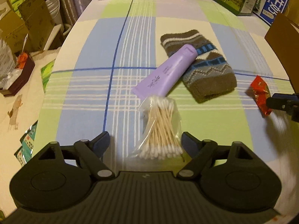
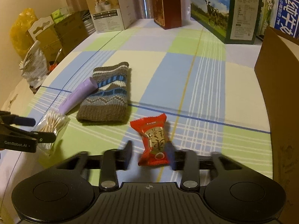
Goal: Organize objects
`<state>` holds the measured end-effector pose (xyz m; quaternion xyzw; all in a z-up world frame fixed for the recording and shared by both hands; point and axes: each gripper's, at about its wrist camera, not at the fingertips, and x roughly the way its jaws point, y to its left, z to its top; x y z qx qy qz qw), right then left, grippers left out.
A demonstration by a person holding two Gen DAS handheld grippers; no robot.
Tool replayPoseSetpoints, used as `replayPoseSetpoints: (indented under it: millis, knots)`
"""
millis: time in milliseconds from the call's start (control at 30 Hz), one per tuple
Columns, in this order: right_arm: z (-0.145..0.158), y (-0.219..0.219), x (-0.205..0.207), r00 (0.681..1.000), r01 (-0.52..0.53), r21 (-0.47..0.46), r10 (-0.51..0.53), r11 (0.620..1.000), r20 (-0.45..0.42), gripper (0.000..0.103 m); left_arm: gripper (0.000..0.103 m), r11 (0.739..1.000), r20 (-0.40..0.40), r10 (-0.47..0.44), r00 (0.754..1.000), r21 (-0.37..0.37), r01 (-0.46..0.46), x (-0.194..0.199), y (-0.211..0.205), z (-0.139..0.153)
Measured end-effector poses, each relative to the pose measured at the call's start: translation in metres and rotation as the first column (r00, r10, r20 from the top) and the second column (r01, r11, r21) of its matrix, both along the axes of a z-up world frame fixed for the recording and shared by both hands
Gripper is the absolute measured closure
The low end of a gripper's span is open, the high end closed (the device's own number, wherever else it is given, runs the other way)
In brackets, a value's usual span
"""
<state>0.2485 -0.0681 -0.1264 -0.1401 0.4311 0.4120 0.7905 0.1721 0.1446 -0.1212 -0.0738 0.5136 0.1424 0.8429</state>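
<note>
Two views. Left wrist: left gripper (image 1: 145, 140) wide open, clear bag of wooden cotton swabs (image 1: 161, 128) between its fingers; centre before closing. Right wrist: right gripper (image 2: 149, 154) open, blurred, straddling red foil candy packet (image 2: 154, 140); close squarely.

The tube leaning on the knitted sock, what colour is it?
Pale purple, lavender; the tube shows best in the left wrist view.

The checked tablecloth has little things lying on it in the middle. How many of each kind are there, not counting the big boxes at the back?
Knitted sock: 1
Purple tube: 1
Bag of cotton swabs: 1
Red snack packet: 1
Total: 4
</note>
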Motion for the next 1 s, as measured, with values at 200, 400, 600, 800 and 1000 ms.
replayPoseSetpoints:
  millis: [200,400,600,800,1000]
  knots:
    - [-0.003,0.003,0.001,1.0,-0.007,-0.013,0.007,1.0,0.009,0.05,0.055,0.997,0.0,-0.069,0.998,0.024,0.069,0.019,-0.009,-0.003]
    - [-0.01,0.012,0.005,0.999,-0.021,-0.03,0.022,0.999,0.031,0.05,0.081,0.997,0.014,-0.071,0.997,0.011,0.071,0.017,-0.011,-0.004]
    - [-0.018,0.017,0.011,0.999,-0.028,-0.053,0.029,0.998,0.033,0.076,0.082,0.999,0.019,-0.044,0.999,-0.024,0.044,0.007,-0.005,0.0]
    - [-0.008,0.006,0.002,0.999,-0.034,-0.002,0.034,0.999,0.013,0.081,0.083,0.999,0.026,-0.021,0.999,-0.037,0.022,-0.003,-0.007,0.004]
    - [0.012,-0.013,-0.014,1.0,-0.012,0.056,0.013,0.998,-0.009,0.081,0.083,0.998,0.056,-0.033,0.998,-0.049,0.035,-0.008,-0.017,0.019]
